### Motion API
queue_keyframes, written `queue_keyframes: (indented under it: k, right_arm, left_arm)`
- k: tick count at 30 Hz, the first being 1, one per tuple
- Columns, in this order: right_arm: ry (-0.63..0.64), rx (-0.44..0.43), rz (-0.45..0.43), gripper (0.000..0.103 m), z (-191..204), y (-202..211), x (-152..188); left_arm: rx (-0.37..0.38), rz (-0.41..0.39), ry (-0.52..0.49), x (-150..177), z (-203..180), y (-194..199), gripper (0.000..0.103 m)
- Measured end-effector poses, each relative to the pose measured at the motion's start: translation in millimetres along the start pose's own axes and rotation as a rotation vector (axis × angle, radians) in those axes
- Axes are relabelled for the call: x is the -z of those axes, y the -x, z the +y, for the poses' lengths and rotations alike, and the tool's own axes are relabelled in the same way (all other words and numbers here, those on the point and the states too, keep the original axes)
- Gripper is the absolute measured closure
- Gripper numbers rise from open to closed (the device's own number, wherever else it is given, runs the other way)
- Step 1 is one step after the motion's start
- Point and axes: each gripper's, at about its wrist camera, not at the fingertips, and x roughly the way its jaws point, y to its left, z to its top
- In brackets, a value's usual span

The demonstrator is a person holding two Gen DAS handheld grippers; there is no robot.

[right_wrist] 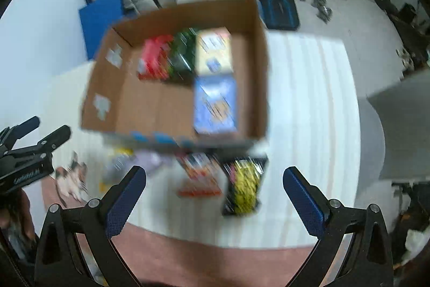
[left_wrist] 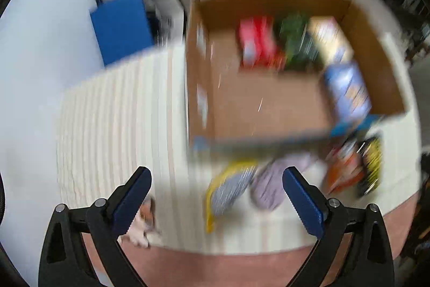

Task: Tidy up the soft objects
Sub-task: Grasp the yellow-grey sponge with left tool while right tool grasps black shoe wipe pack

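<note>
Both grippers empty, fingers spread: left gripper (left_wrist: 216, 198) over yellow-edged pouch (left_wrist: 228, 190) just before cardboard box (right_wrist: 107, 88), right gripper (right_wrist: 215, 195) above black-yellow packet (right_wrist: 244, 184), likely next picks; four packs already rowed inside box.

My left gripper (left_wrist: 215, 197) and my right gripper (right_wrist: 214, 197) are matt black plastic with bright metal pins, and their blue pads (right_wrist: 305, 202) look rubbery with a fine rough grain. The box (right_wrist: 250, 26) is plain brown cardboard, matt inside, with pale paper labels on one wall, and the packets in it (right_wrist: 215, 102) and the black and yellow one (right_wrist: 246, 186) in front look like glossy printed film or card, though blur hides the detail. The white cover (right_wrist: 309, 104) under everything is ribbed, soft-looking cloth, and the lilac bundle (left_wrist: 271, 186) looks like woolly fabric.
</note>
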Motion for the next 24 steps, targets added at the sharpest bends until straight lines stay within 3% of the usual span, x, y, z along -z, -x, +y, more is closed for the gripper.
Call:
queue_keyframes:
  k: [4, 9, 14, 15, 17, 19, 20, 22, 24]
  right_arm:
    - [-0.06, 0.018, 0.121, 0.0, -24, -56, 33]
    - [-0.06, 0.067, 0.168, 0.0, -31, -98, 46]
    - [-0.049, 0.128, 0.167, 0.003, -28, -123, 41]
    - [-0.053, 0.128, 0.167, 0.004, -28, -128, 40]
    - [-0.062, 0.139, 0.162, 0.006, -27, -136, 36]
    - [-0.071, 0.151, 0.17, 0.016, -28, -145, 33]
    - [-0.077, 0.154, 0.175, 0.021, -29, -149, 33]
    - [-0.099, 0.143, 0.194, 0.038, -32, -154, 36]
    - [-0.107, 0.135, 0.209, 0.046, -32, -156, 41]
  left_arm:
    - [-0.045, 0.125, -0.056, 26, -4, -67, 0.006]
    - [-0.146, 0.198, -0.172, 33, -17, -124, 0.008]
    - [-0.152, 0.211, -0.204, 33, -28, -145, 0.027]
    - [-0.137, 0.206, -0.197, 33, -28, -144, 0.032]
    - [-0.075, 0.229, -0.162, 33, -28, -143, 0.053]
    - [-0.021, 0.26, -0.095, 36, -24, -145, 0.061]
    - [0.012, 0.274, -0.054, 38, -20, -146, 0.061]
    - [0.078, 0.315, 0.044, 47, -8, -147, 0.062]
    - [0.158, 0.366, 0.149, 61, 4, -151, 0.062]
